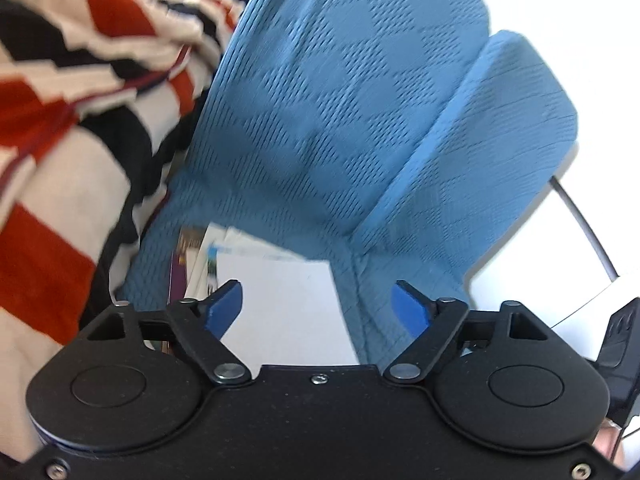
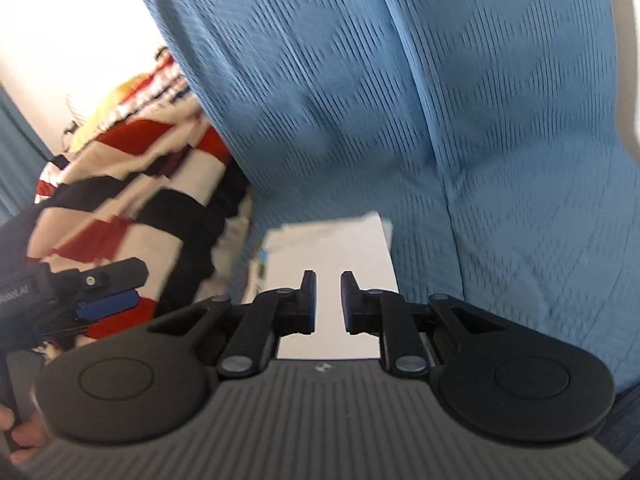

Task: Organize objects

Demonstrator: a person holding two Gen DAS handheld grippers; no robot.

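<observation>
Two grippers hang over a stack of white papers (image 1: 280,296) lying on the blue sofa seat (image 1: 320,120) beside a striped blanket (image 1: 60,120): the left gripper (image 1: 320,308) with fingers spread wide, the right gripper (image 2: 328,300) narrowly parted, neither holding the sheets beyond them.

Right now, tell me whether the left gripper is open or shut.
Open: the left gripper has blue pads spread wide, nothing between them, above the white paper.
</observation>
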